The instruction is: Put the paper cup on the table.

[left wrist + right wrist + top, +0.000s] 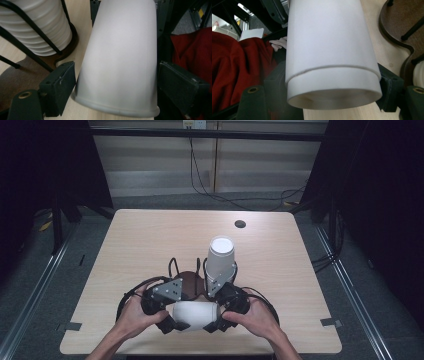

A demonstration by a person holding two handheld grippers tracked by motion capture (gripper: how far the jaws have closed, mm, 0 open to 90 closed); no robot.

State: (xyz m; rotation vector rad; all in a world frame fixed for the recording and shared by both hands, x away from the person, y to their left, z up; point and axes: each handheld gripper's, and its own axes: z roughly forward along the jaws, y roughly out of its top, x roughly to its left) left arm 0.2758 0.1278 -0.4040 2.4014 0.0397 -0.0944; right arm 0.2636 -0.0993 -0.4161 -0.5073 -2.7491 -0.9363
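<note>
A white paper cup (195, 314) lies on its side just above the table's front edge, held between both grippers. My left gripper (175, 318) is at its left end and my right gripper (216, 320) at its right end. In the left gripper view the cup (120, 57) shows its rolled rim towards the camera, and the left gripper (117, 83) has a pad on each side of it. In the right gripper view the cup (327, 50) has a line running round it near the camera end. There the right gripper (332, 83) is closed on its sides.
A tall stack of white cups (220, 256) stands in a black wire holder on a brown round base (189, 281), just beyond the grippers. The wooden table (150, 240) has a dark cable hole (240, 224) at the back. Red cloth (192, 47) lies below the table's front edge.
</note>
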